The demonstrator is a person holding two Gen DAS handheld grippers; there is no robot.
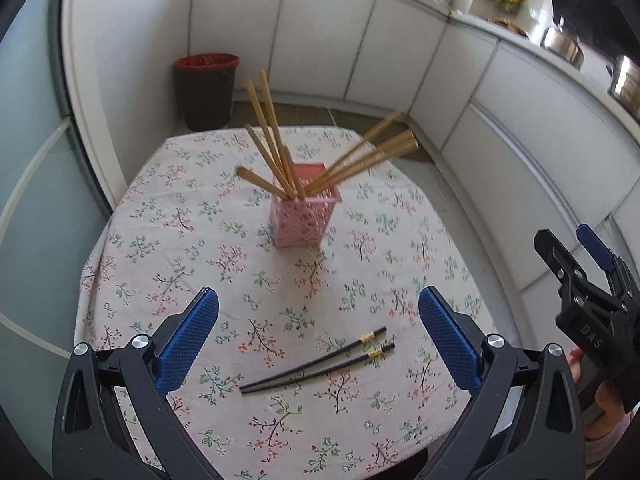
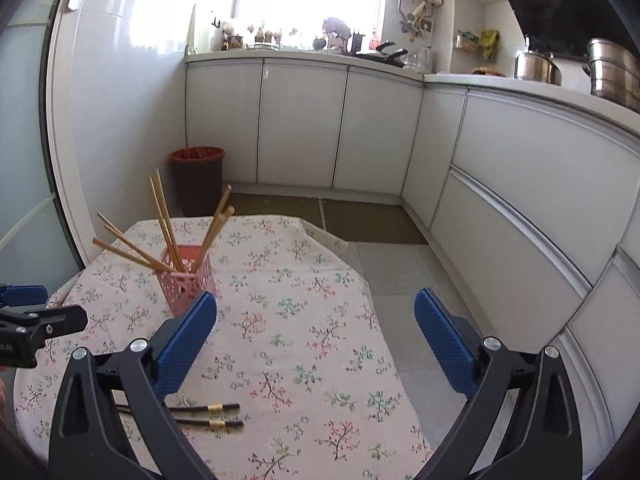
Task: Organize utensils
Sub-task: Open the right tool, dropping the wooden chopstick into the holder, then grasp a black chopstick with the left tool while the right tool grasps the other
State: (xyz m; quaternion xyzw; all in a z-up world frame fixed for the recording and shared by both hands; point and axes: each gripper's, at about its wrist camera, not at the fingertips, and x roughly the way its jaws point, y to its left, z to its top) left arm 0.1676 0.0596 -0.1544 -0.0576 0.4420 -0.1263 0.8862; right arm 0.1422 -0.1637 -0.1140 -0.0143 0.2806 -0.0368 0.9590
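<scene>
Hovering wide and empty over the near worktop (image 1: 132, 216), the left claw (image 1: 318, 340) frames the black chopsticks (image 1: 316, 360), likely to lift them into the far pink holder (image 1: 306, 216) with the wooden chopsticks (image 1: 276, 140), while the right claw (image 2: 316, 344), equally wide, holds nothing.

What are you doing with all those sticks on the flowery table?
A person is tidying chopsticks with two hand-held grippers. The wooden chopsticks already stand in the pink holder on the tablecloth. Two black chopsticks lie flat on the cloth, not yet put away. The left gripper is open just above them, holding nothing. The right gripper is open and empty too, off to the side.
</scene>
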